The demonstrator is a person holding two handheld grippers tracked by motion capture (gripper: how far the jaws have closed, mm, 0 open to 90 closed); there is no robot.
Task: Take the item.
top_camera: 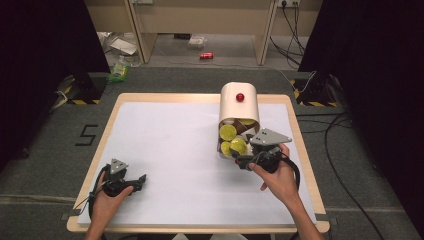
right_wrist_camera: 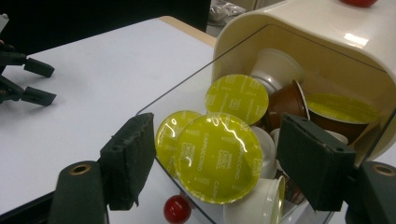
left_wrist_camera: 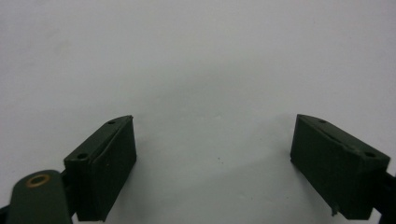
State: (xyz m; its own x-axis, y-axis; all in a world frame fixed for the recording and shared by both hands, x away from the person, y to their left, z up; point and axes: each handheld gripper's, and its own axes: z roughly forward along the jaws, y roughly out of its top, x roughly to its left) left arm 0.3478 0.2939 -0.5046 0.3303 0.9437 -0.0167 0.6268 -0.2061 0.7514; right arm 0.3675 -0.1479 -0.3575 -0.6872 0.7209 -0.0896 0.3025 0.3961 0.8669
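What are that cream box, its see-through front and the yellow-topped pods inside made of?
The cream box looks like glossy moulded plastic: rounded corners and a bright glare on top. Its clear front seems thin transparent plastic, since the pods show through and only its edges catch light. The yellow-topped pods appear to have shiny foil or film lids, with printed lettering and streaky reflections, on white or brown plastic-looking cups.

The left hand (top_camera: 107,192) is holding the left tongs (top_camera: 141,181) low over the worktop, jaws standing wide apart. The right hand (top_camera: 280,175) is pointing the right tongs (top_camera: 235,157) leftward, jaws standing partly apart.
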